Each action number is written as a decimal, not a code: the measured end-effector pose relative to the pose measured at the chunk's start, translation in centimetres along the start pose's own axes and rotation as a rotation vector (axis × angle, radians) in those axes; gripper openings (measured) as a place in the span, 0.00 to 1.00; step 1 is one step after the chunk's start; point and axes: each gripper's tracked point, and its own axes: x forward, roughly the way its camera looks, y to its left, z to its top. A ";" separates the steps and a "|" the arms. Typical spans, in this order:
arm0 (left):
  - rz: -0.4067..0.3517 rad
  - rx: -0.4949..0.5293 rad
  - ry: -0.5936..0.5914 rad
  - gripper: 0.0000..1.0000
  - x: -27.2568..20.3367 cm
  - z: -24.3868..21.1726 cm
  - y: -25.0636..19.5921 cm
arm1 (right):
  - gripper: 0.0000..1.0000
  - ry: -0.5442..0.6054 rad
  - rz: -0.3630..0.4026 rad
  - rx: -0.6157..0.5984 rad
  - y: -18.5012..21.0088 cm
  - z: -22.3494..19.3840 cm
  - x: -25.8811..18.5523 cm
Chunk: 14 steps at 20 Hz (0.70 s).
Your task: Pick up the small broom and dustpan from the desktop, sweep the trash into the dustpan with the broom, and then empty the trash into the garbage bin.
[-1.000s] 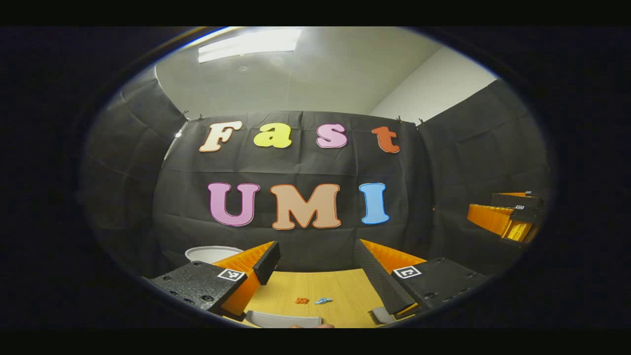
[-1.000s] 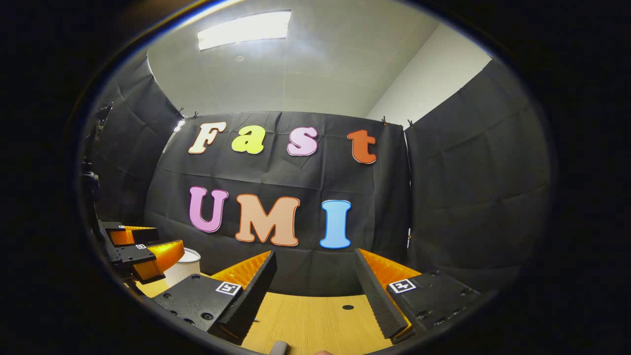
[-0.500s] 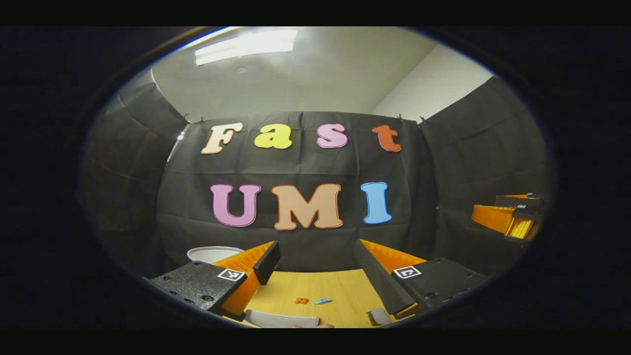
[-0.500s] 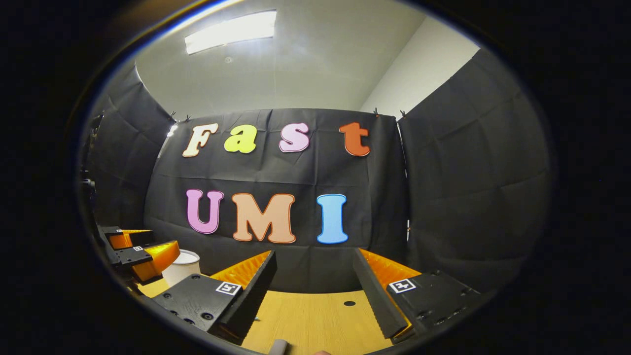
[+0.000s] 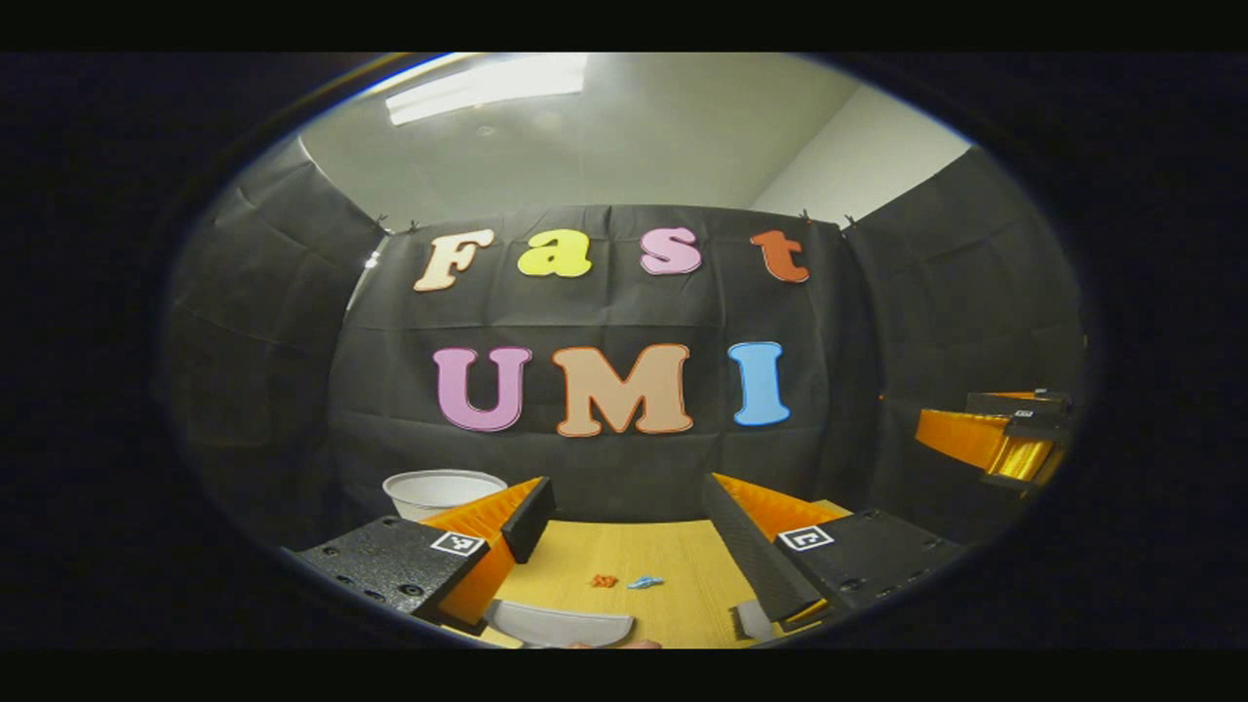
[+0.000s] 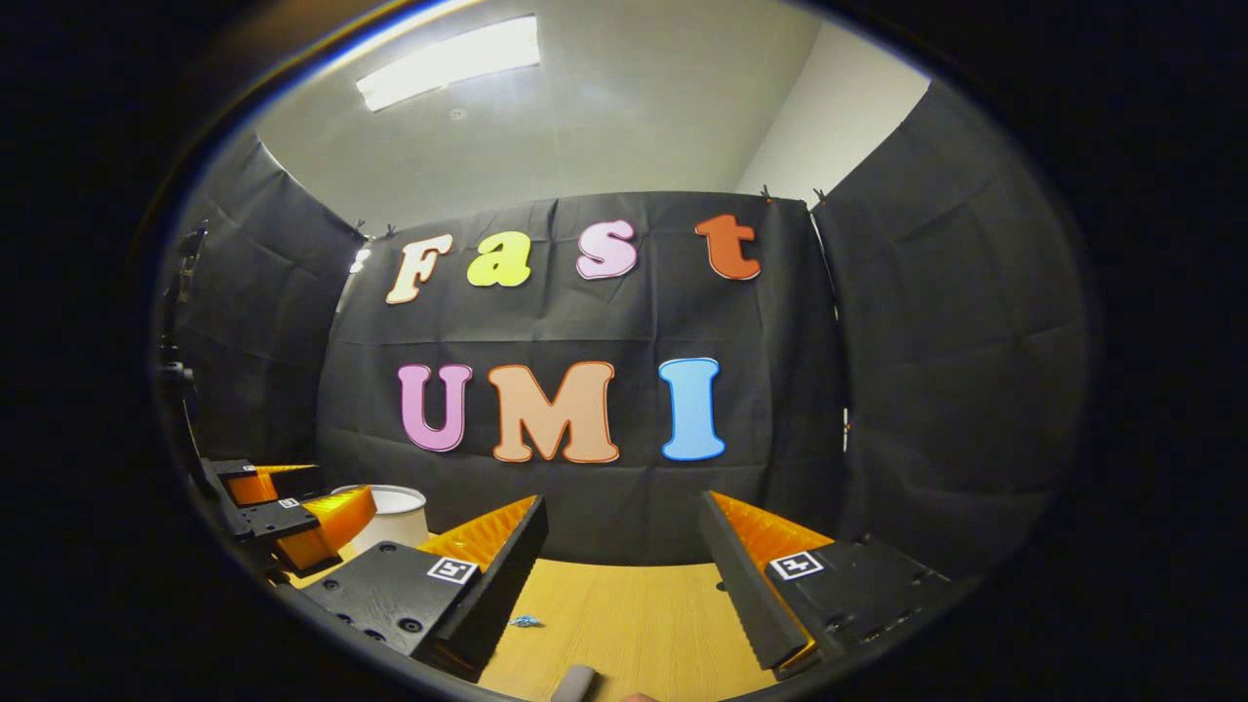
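My left gripper [image 5: 624,507] is open over the wooden desk [image 5: 673,561]. Between its fingers lie an orange scrap [image 5: 604,581] and a blue scrap [image 5: 643,583]. A grey dustpan [image 5: 558,626] shows at the bottom edge, just in front of the scraps. A small grey piece [image 5: 751,619] lies by the right finger; I cannot tell what it is. My right gripper [image 6: 621,517] is open too, with bare desk [image 6: 634,604] between its fingers. A blue scrap [image 6: 526,621] lies near its left finger. A grey rounded end [image 6: 575,682] pokes in at the bottom edge.
A white garbage bin [image 5: 444,492] stands at the back left of the desk, and also behind the left gripper [image 6: 336,487] in the right gripper view as the bin [image 6: 400,512]. The right gripper [image 5: 951,424] hangs at the far right. Black cloth walls close off the booth.
Both grippers have tipped downward a little, so more of the desk and the bin shows. The blue scrap has come into the right gripper view. Both stay open.
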 end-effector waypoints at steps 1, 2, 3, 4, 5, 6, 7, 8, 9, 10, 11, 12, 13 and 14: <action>0.005 0.000 -0.008 0.93 0.3 0.3 0.7 | 0.92 -0.007 0.000 0.013 0.7 0.4 0.3; 0.013 0.001 -0.015 0.93 0.6 0.6 1.5 | 0.92 -0.013 -0.004 0.019 1.2 0.6 0.6; 0.016 0.002 -0.019 0.93 0.8 0.6 2.0 | 0.92 -0.016 -0.007 0.017 1.5 0.6 0.9; 0.020 0.003 -0.026 0.93 1.0 0.7 2.5 | 0.92 -0.020 -0.009 0.010 1.7 0.6 1.2; 0.023 0.004 -0.030 0.93 1.2 0.7 3.0 | 0.92 -0.020 -0.011 0.002 2.0 0.6 1.4; 0.028 0.006 -0.032 0.93 1.3 0.6 3.5 | 0.92 -0.019 -0.011 -0.003 2.3 0.5 1.5; 0.030 0.005 -0.030 0.93 1.3 0.5 3.9 | 0.92 -0.018 -0.010 -0.006 2.6 0.5 1.5; 0.031 0.004 -0.026 0.93 1.4 0.2 4.1 | 0.92 -0.015 -0.008 -0.008 2.8 0.3 1.7; 0.034 0.001 -0.021 0.93 1.4 0.0 4.3 | 0.92 -0.008 -0.005 -0.009 3.2 0.0 1.8; 0.036 -0.001 -0.016 0.93 1.4 -0.2 4.6 | 0.92 0.002 -0.001 -0.011 3.4 -0.4 1.9; 0.038 -0.002 -0.012 0.93 1.4 -0.2 4.7 | 0.92 0.008 0.003 -0.013 3.6 -0.5 2.0; 0.041 -0.002 -0.009 0.93 1.3 -0.4 4.8 | 0.92 0.012 0.006 -0.015 3.7 -0.7 2.0; 0.043 -0.001 -0.006 0.93 1.3 -0.5 4.9 | 0.92 0.016 0.009 -0.016 3.8 -0.8 2.0; 0.043 0.002 -0.004 0.93 1.3 -0.6 4.9 | 0.92 0.019 0.014 -0.017 4.0 -1.0 2.1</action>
